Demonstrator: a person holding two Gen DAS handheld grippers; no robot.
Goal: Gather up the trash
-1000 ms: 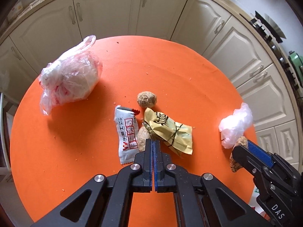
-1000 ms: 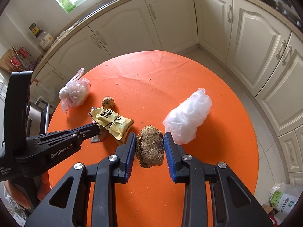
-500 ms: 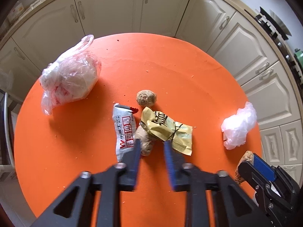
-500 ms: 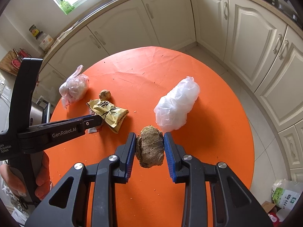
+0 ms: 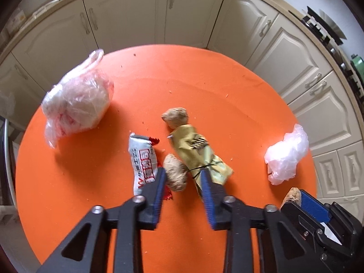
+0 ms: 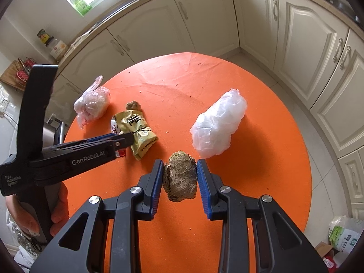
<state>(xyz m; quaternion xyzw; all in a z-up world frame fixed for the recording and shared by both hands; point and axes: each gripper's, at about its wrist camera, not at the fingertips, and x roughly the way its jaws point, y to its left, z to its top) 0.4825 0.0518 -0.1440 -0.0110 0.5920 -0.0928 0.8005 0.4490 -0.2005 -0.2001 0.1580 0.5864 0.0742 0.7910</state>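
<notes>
Cream kitchen cabinets (image 5: 127, 16) curve round the far side of a round orange tabletop (image 5: 204, 86) strewn with rubbish. My left hand-held gripper (image 5: 182, 171) points steeply down at the near middle of the clutter. Its jaws have just been closing, yet in the left wrist view they stand apart, with a small tan crusty lump (image 5: 175, 175) lying on the tabletop between them. The left pad is against the lump, or nearly so, and the right pad is clear of it. A crumpled yellow snack wrapper (image 5: 195, 145) lies just right of that lump, under the right finger, and a white-and-red sachet (image 5: 143, 159) lies just left. My right hand-held gripper (image 6: 179, 162) is clamped on a larger brown crumbly chunk (image 6: 180, 179), held near the tabletop's near right.

I judge the step in hand to be pinching the tan lump. To do it well I'd centre the jaws so the lump alone is taken, keep the right finger off the yellow wrapper, and close gently, since it looks likely to crumble.
</notes>
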